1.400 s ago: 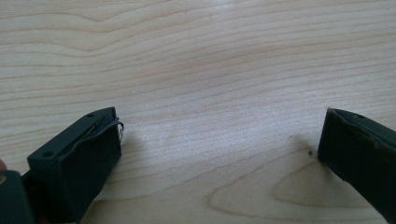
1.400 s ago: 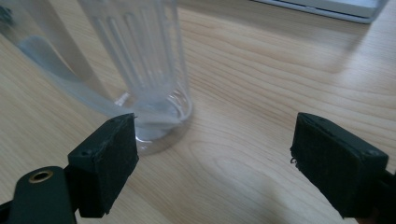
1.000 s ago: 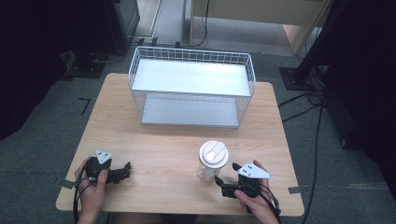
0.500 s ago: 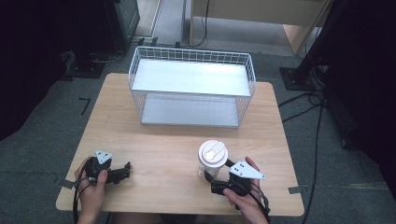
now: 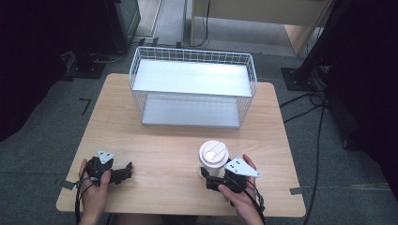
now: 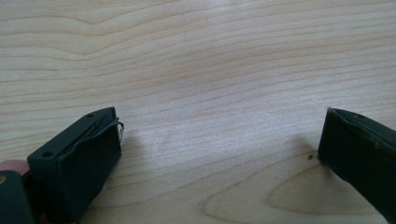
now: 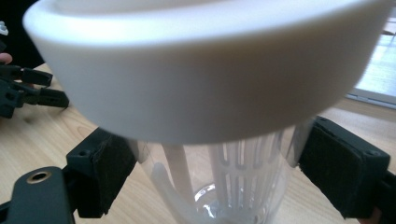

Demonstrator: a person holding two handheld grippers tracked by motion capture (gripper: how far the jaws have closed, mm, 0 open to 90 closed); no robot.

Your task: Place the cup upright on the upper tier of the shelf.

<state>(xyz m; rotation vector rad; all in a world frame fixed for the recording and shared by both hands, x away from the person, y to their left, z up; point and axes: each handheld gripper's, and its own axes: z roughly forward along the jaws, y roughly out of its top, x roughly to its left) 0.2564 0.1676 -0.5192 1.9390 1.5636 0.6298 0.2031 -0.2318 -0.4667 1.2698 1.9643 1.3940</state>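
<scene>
At the centre of our work stands a clear cup (image 5: 213, 161) with a white lid (image 5: 213, 152), upright on the wooden table (image 5: 159, 150), near the front edge and right of the middle. In the right gripper view the cup (image 7: 219, 182) is see-through, with a white slotted insert inside, and the lid (image 7: 201, 70) looms wide over it.

Our right gripper (image 5: 212, 180) has its jaws on either side of the cup's body, just below the lid. Both pads (image 7: 334, 172) lie against the clear wall or right at it; the jaws have just been opening a little with the cup between them, so we cannot tell whether they truly press. We judge the grip as being set, not yet firm, and the cup's base seems to rest on the wood.

Our left gripper (image 5: 123, 172) lies low on the table, well apart from the cup at the front left, its jaws spread wide over bare wood with nothing between them.

Beyond the cup, at the far side, stands a white wire basket (image 5: 195, 89) with a pale bottom, holding nothing.

The reach to the cup looks done. Left, as we judge it, are the firm grasp, the lift and the carry, probably toward the basket.
</scene>
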